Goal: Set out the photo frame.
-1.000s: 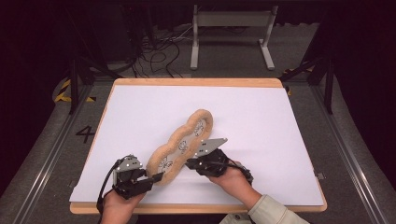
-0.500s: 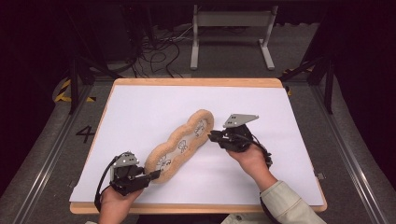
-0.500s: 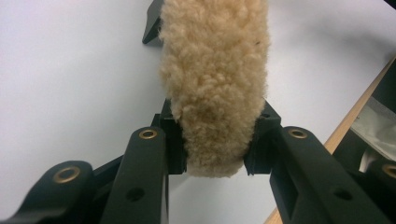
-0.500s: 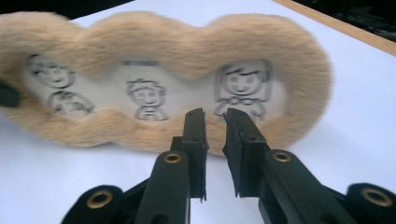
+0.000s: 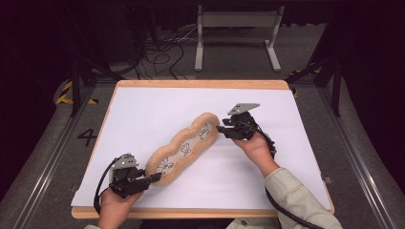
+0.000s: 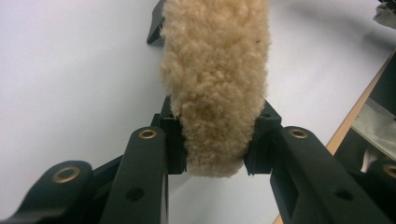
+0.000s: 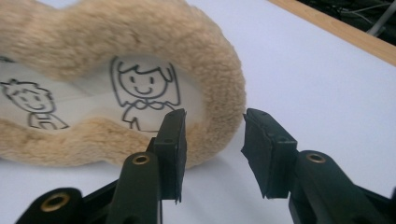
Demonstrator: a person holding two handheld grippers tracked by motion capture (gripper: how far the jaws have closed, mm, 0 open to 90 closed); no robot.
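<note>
My left gripper [image 5: 154,177] clamps the 7 o'clock end of the one fleece cushion [image 5: 184,148], pads squeezing its plush edge [image 6: 215,93] so that end stays put. The cushion lies flat on the white surface [image 5: 143,114], running from 7 toward 1 o'clock, near the middle. My right gripper [image 5: 220,129] sits at the 1 o'clock end, its jaws having just been opening; they stand partly apart, and the cushion's rim [image 7: 224,93] lies just ahead of the gap, not pinched. I judge I am anchoring one end so I can take the other and straighten it out. I count one cushion, two grippers, and three printed figures on its pale centre; two of them [image 7: 140,88] face my right gripper.
</note>
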